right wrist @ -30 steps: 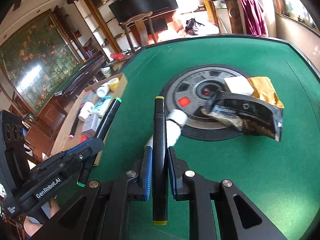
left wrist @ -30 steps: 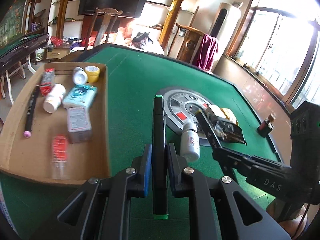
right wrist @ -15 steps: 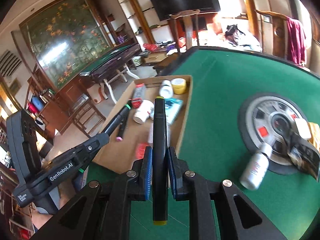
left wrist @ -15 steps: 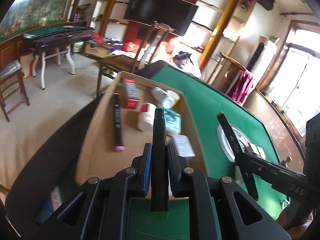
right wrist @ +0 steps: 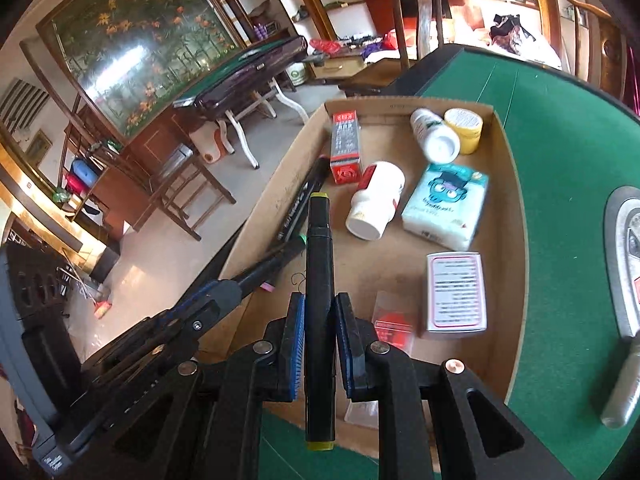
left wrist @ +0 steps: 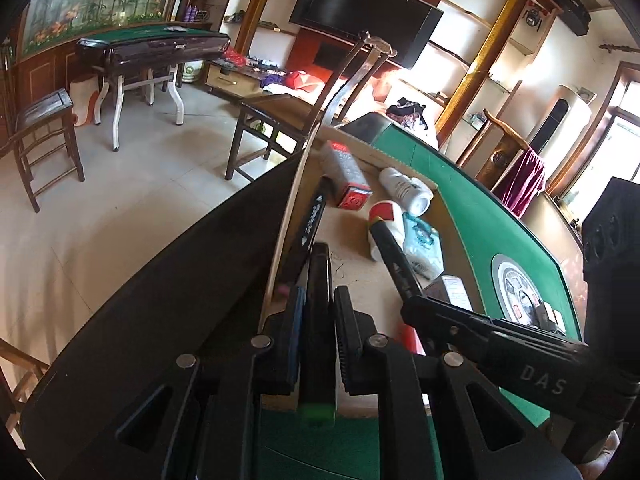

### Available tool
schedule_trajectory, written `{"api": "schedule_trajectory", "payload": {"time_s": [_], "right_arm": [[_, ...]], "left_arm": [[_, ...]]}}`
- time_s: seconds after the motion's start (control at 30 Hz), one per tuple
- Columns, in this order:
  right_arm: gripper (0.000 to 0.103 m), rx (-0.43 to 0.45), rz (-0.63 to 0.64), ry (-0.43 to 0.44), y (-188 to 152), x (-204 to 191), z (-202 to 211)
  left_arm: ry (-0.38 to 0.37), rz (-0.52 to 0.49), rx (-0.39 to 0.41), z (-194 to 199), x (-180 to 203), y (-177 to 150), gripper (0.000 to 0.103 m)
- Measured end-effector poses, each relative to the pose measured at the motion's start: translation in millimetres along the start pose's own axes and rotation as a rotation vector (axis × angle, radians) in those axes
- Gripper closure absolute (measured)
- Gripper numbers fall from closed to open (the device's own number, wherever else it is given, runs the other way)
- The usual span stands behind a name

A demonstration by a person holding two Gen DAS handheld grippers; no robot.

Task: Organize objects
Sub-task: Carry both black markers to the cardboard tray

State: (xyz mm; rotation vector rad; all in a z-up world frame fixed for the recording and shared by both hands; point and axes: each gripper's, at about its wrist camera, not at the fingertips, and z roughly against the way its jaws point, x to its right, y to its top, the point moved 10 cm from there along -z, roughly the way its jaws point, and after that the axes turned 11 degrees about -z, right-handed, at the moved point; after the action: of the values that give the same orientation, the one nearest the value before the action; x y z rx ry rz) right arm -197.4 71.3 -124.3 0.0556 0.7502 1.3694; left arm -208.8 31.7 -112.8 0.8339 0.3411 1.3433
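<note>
- a green table (right wrist: 568,128) carries a shallow cardboard tray (right wrist: 516,208) at its left edge; a round grey disc (right wrist: 624,240) sits in the table's middle, well apart from the tray.
- the tray holds a tissue pack (right wrist: 446,204), a white box (right wrist: 456,294), a red box (right wrist: 346,148) in the far left corner, two white bottles (right wrist: 376,200), a yellow jar (right wrist: 466,128) in the far right corner, and a black pen (right wrist: 304,196) lying along the left wall.
- the left gripper (left wrist: 316,332) is pressed together on a green marker (left wrist: 318,320), which runs straight forward between its jaws, green cap at the near end, tip over the tray's near left corner, just beside the black pen.
- the right gripper (right wrist: 320,336) is likewise pinching a yellow marker (right wrist: 319,300), held lengthwise between its jaws, its far tip over the tray's left side, near the pen and the nearer white bottle.
- both markers are off the tray floor, as far as i can judge; neither is set down yet.
- risk: the two grippers crowd the same near left corner, so the markers or fingers could knock together on the way down.
- risk: the green marker hangs close to the left wall; let go there, it could tip over the wall and off the table.
- risk: a round marker dropped from height could roll into the bottles or land across the pen instead of beside it.
</note>
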Motion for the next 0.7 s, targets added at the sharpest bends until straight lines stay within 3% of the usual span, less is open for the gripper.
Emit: {"api": "schedule_trajectory", "payload": {"time_s": [0.5, 0.7], "right_arm": [[0.086, -0.026, -0.036, -0.044, -1.3, 14.3, -32.2], [0.084, -0.028, -0.082, 0.005, -0.2, 20.1, -33.0]], "left_arm": [[-0.017, -0.016, -0.002, -12.2, 6.4, -1.8, 0.089], [-0.039, -0.02, 0.007, -21.5, 8.9, 5.4, 0.09]]}}
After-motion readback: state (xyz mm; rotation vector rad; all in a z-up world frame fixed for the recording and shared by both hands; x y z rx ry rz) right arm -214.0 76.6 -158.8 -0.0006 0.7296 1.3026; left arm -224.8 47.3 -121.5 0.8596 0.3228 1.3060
